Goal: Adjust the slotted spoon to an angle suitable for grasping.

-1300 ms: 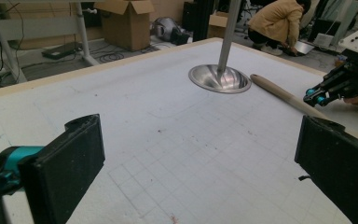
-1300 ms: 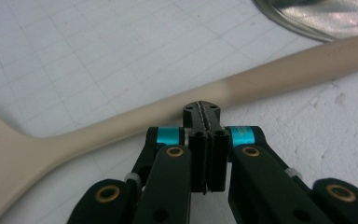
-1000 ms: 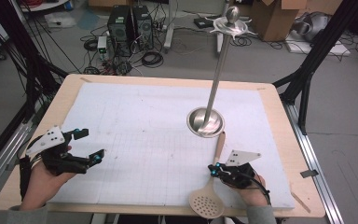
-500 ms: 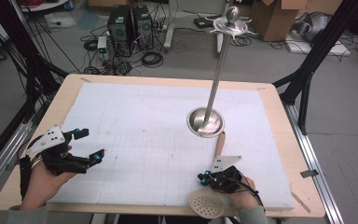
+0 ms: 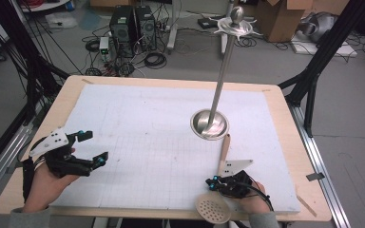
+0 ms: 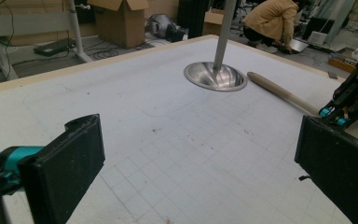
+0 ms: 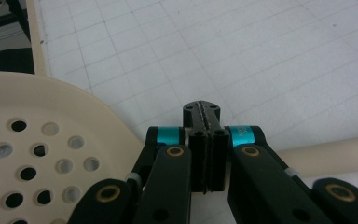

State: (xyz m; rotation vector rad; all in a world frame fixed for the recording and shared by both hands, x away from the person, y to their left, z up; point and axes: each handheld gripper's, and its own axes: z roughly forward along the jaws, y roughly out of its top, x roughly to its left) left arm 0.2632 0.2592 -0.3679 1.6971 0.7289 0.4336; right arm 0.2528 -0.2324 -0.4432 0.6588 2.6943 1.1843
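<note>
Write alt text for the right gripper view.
The right gripper, jaws shut together with nothing between them, sits above the cream perforated skimmer spoon, whose handle passes behind the jaws. A white gridded table mat lies beneath.

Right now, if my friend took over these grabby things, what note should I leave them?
Left tool: open, holding nothing, above the white grid mat near its left edge.
Right tool: shut with nothing between the jaws, sitting over the slotted spoon where the handle meets the perforated head.
The spoon lies flat at the mat's front edge, handle pointing toward the metal stand.
Done: nothing gripped yet.
Left: probably open the right tool, grip the spoon handle and lift it.
</note>
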